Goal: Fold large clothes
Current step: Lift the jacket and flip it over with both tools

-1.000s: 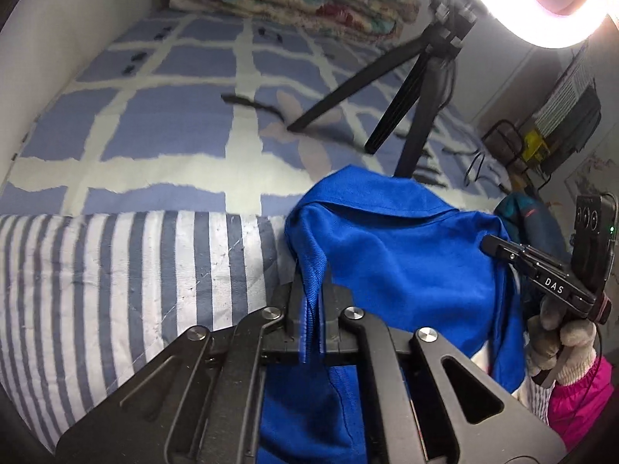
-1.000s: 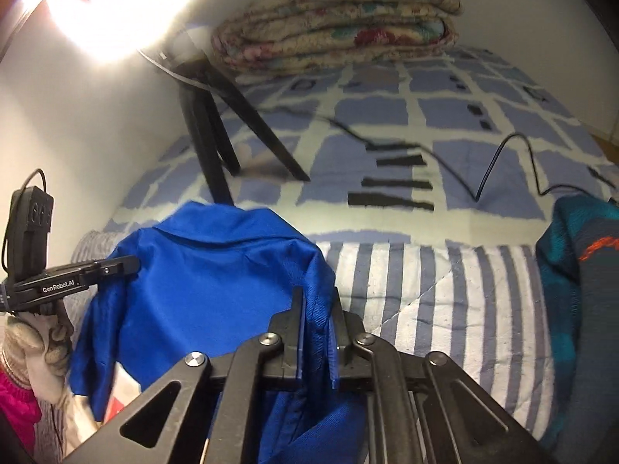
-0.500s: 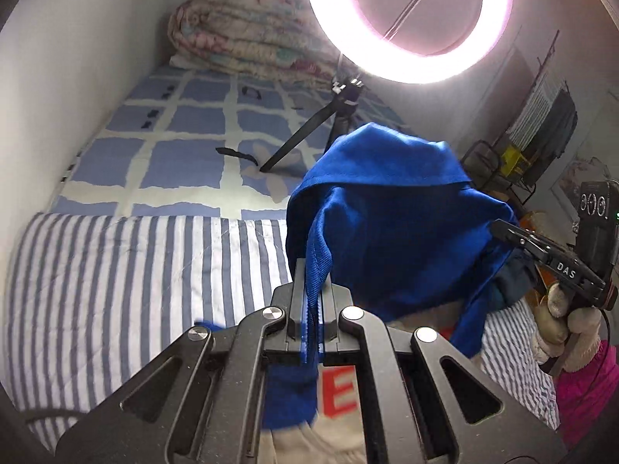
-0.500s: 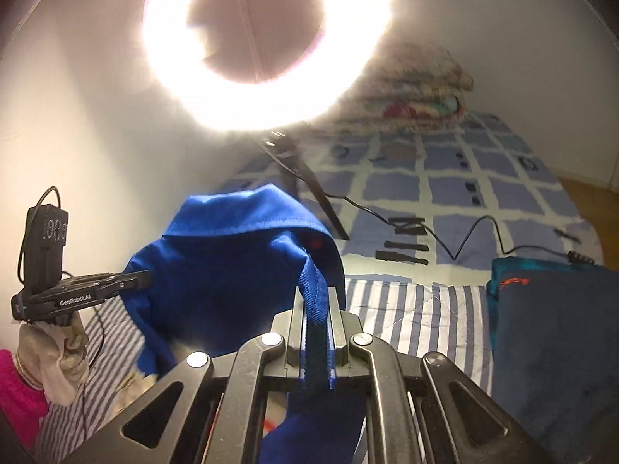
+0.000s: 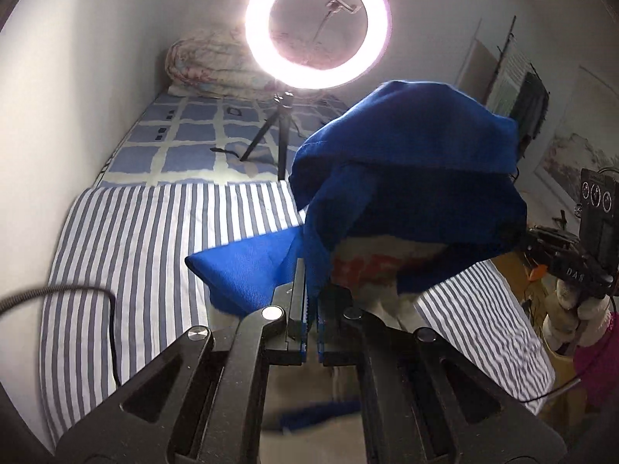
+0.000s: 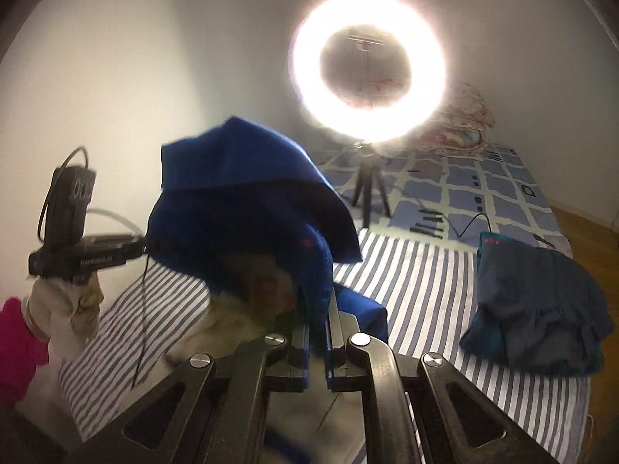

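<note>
Blue garment (image 5: pixel 418 162): matt woven cloth w/ cream lining. Striped sheet (image 5: pixel 127 239): soft quilted cotton. Left gripper (image 5: pixel 311 301): matt black plastic, shiny metal rivets. Floor (image 6: pixel 592 228): glossy wood.

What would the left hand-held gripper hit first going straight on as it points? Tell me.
The left hand-held gripper is clamped on the blue garment, which hangs directly ahead. Beyond it probably comes the striped bedding; depth is unclear.

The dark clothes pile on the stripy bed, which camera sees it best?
The right wrist view: the dark clothes pile lies in plain sight on the striped sheet. In the left wrist view it is hidden behind the lifted blue garment.
</note>
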